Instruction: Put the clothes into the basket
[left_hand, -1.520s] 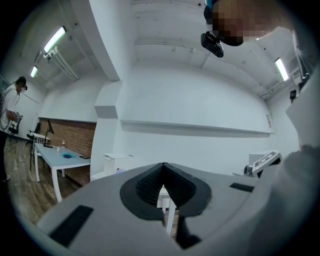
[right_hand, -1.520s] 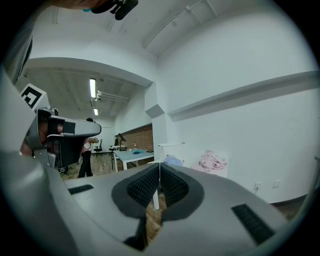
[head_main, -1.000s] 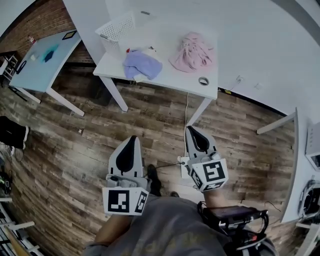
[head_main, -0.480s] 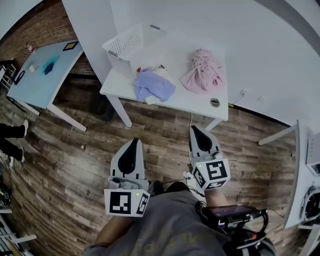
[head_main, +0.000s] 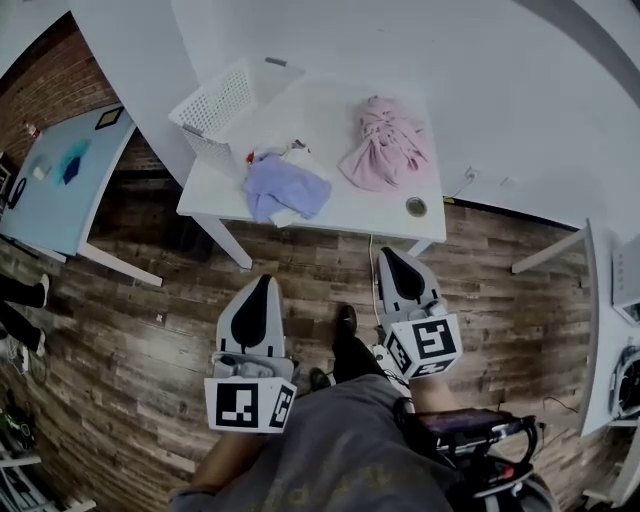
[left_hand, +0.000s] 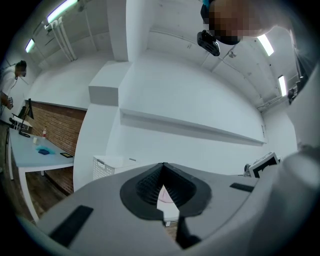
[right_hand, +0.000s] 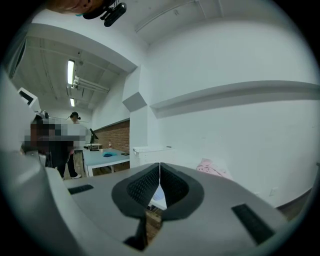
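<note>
A white table (head_main: 330, 110) stands against the wall ahead of me. On it lie a lavender-blue garment (head_main: 285, 188) near the front edge and a pink garment (head_main: 386, 143) to its right. A white lattice basket (head_main: 222, 108) sits at the table's left end. My left gripper (head_main: 258, 283) and right gripper (head_main: 393, 259) are held low over the wooden floor, well short of the table, both shut with nothing between the jaws. In the right gripper view the pink garment (right_hand: 214, 168) and the basket (right_hand: 147, 149) show beyond the shut jaws.
A roll of tape (head_main: 415, 207) lies at the table's front right corner. A light blue table (head_main: 60, 180) with small items stands to the left by a brick wall. More furniture (head_main: 610, 330) lines the right edge. A person (right_hand: 55, 142) stands far left.
The view has shifted as I step over the floor; the table now sits slightly more to the left. Both grippers stay shut and low in front of me.
</note>
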